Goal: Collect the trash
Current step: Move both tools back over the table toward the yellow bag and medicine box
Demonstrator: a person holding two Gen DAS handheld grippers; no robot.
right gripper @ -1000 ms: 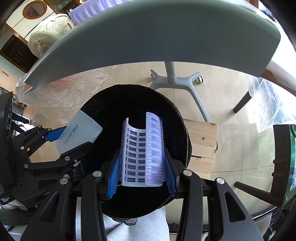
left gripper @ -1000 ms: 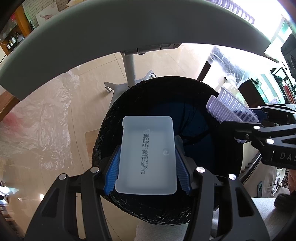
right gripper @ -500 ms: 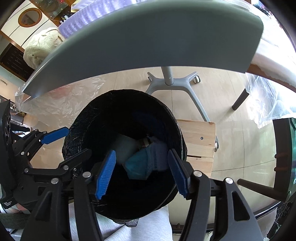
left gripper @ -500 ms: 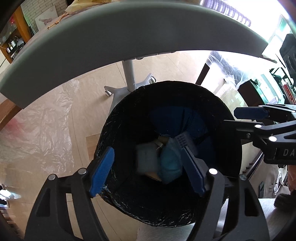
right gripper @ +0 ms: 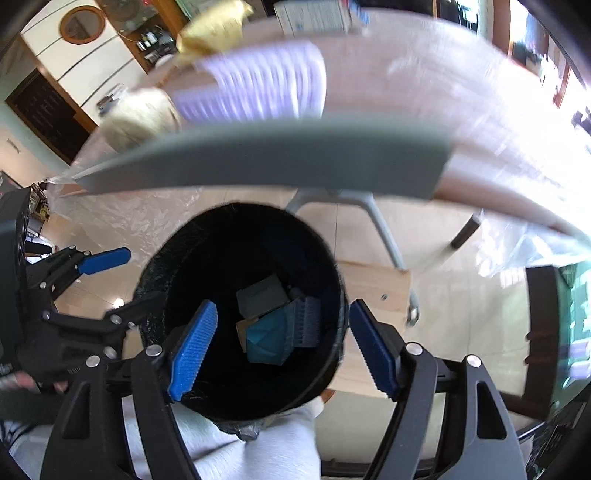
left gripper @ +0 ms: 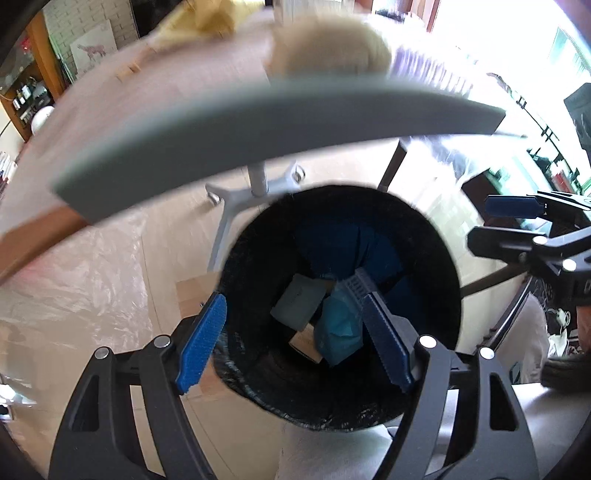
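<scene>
A round bin with a black liner (left gripper: 436, 254) (right gripper: 332, 273) stands on the floor below both grippers. Inside lie a clear plastic tray (left gripper: 297, 304) (right gripper: 262, 297), a ribbed purple plastic piece (left gripper: 356, 286) (right gripper: 306, 325) and a teal wad (left gripper: 338, 332) (right gripper: 266, 338). My left gripper (left gripper: 295, 341) is open and empty above the bin; it also shows in the right wrist view (right gripper: 110, 280). My right gripper (right gripper: 282, 349) is open and empty above the bin; it also shows in the left wrist view (left gripper: 498, 221).
A grey-edged table (left gripper: 258, 125) (right gripper: 258, 155) rises beyond the bin, on a white pedestal base (left gripper: 255, 184). On it sit a pale yarn ball (left gripper: 328, 44) (right gripper: 136, 118), a purple ribbed tray (right gripper: 258, 85) and a yellow bag (right gripper: 214, 26). Plastic sheeting (left gripper: 74, 273) covers the floor.
Both grippers opened and dropped the clear tray and the purple piece into the bin. Both have since lifted and tilted up, so the tabletop has come into view.
</scene>
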